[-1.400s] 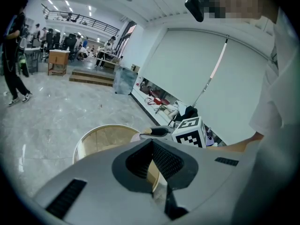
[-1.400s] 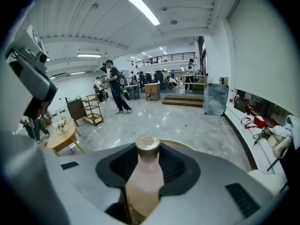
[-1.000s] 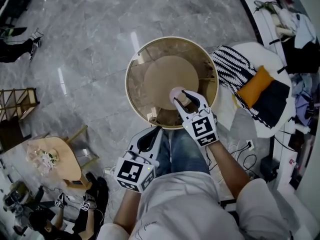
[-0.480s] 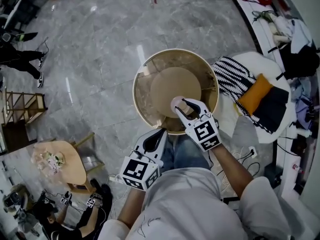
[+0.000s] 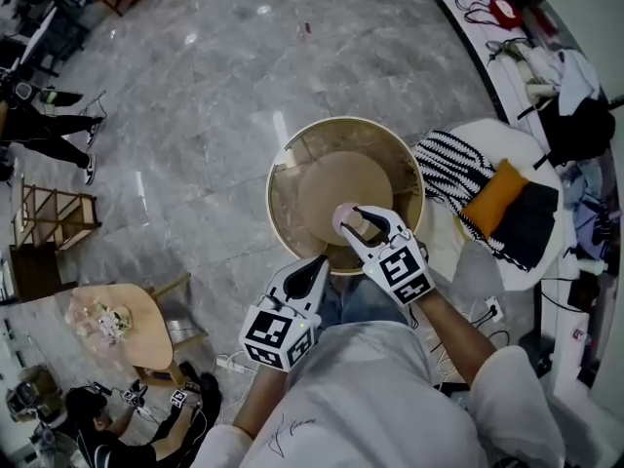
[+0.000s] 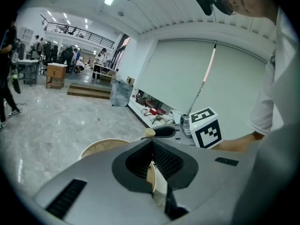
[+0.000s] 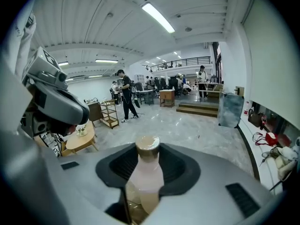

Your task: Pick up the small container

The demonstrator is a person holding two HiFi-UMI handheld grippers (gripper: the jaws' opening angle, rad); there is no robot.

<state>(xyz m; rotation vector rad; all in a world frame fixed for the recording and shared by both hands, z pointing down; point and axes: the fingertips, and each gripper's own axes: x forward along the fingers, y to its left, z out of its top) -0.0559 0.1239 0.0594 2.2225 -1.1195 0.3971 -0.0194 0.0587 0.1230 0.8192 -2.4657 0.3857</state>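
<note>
The small container (image 5: 347,218) is a pale pink bottle with a tan cap. My right gripper (image 5: 363,224) is shut on it, above the near edge of the round wooden table (image 5: 292,178). In the right gripper view the container (image 7: 148,172) stands upright between the jaws, which press on its sides, with its cap just past my right gripper (image 7: 149,159). My left gripper (image 5: 310,273) hangs lower and to the left, by the table's near rim, with its jaws together and nothing in them. My left gripper (image 6: 152,142) looks across at the right gripper's marker cube (image 6: 206,128).
A white armchair (image 5: 458,115) with a striped blanket and an orange cushion (image 5: 497,195) stands right of the table. A small wooden side table (image 5: 136,325) with flowers is at lower left. People stand at the far left. Cluttered shelving runs along the right wall.
The head view has drawn back, so the round table looks smaller. The right gripper keeps its hold on the container. The left gripper stays shut beside it.
</note>
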